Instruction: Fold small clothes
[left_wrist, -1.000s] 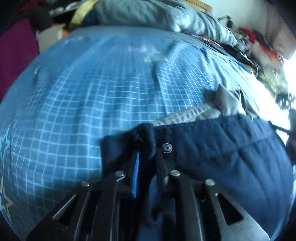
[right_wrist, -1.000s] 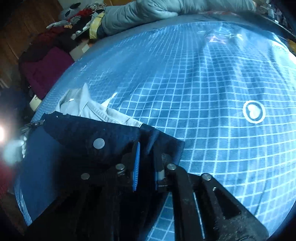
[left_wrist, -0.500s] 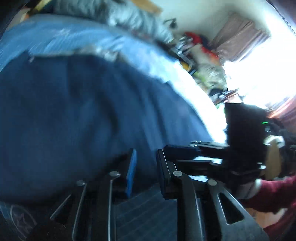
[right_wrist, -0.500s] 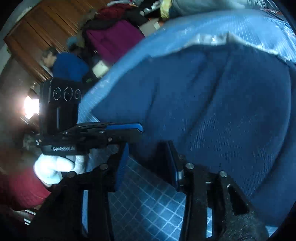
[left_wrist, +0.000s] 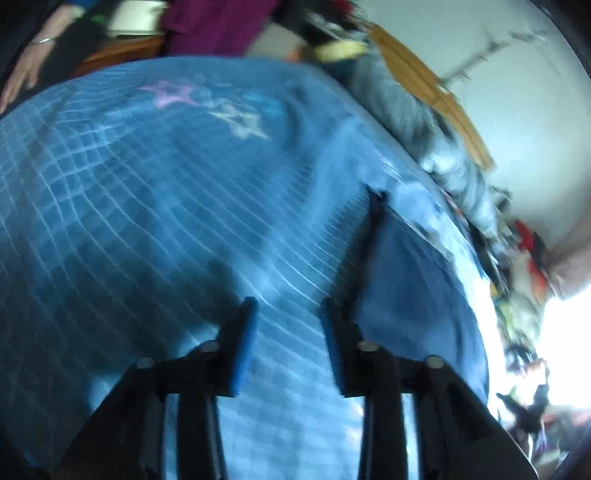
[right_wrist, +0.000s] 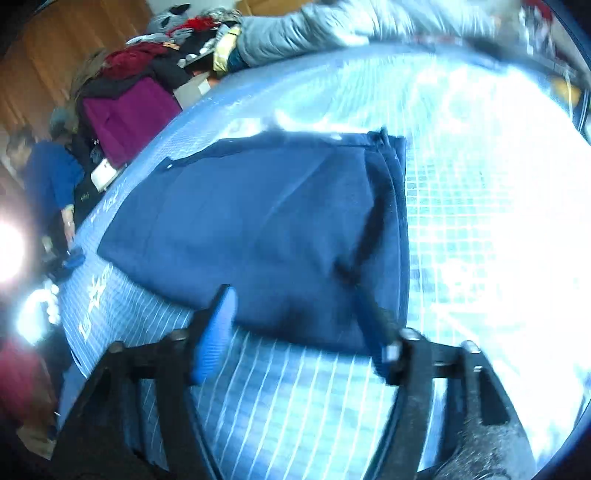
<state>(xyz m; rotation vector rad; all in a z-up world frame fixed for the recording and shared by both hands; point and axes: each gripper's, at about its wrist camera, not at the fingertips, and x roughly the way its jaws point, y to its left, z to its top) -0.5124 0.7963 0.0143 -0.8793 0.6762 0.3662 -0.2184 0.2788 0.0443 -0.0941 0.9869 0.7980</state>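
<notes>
A navy blue garment (right_wrist: 266, 236) lies folded flat on the blue checked bedspread (right_wrist: 461, 206). In the right wrist view my right gripper (right_wrist: 299, 317) stands open just at its near edge, with nothing between its fingers. In the left wrist view the same navy garment (left_wrist: 406, 273) shows at the right, and my left gripper (left_wrist: 288, 325) hovers open over the bare bedspread (left_wrist: 147, 206) to its left, apart from the cloth. Both views are blurred by motion.
A grey padded jacket (right_wrist: 332, 26) and a heap of clothes (right_wrist: 129, 92) lie along the far side of the bed. A person in a blue top (right_wrist: 48, 177) sits at the left. Someone's hand (left_wrist: 22, 74) rests by the bed's edge. Clutter (left_wrist: 524, 280) lines the right side.
Both grippers held the navy garment's waistband a second ago, carried it over in a fold, then let go. Both now stand open and drawn back, the left one swung leftward.
</notes>
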